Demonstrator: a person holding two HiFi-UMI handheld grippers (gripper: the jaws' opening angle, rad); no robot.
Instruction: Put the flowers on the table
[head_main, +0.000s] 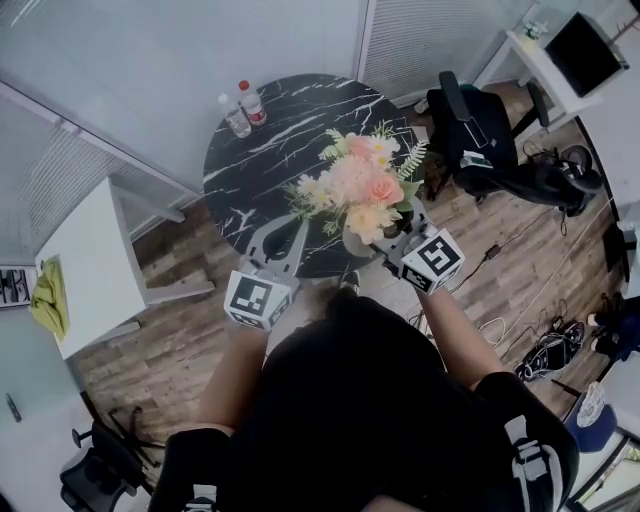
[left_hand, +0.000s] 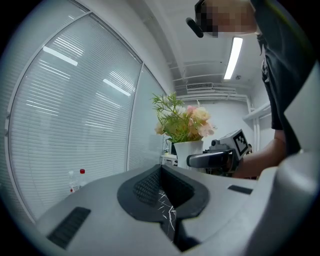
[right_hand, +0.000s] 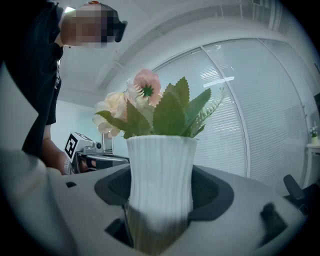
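Observation:
A bunch of pink and cream flowers (head_main: 360, 185) with green leaves stands in a white ribbed vase (right_hand: 160, 185). My right gripper (head_main: 375, 245) is shut on the vase, with a jaw on each side of its lower body. It holds the vase upright over the near edge of the round black marble table (head_main: 270, 140). My left gripper (head_main: 277, 225) is beside it to the left, over the same edge, shut with nothing in it. In the left gripper view the flowers (left_hand: 185, 122) and the right gripper (left_hand: 215, 159) show to the right.
Two water bottles (head_main: 243, 108) stand at the table's far left rim. A black office chair (head_main: 480, 140) sits right of the table. A white desk (head_main: 85, 260) is on the left, another (head_main: 545, 60) at the far right. Cables (head_main: 540, 340) lie on the wood floor.

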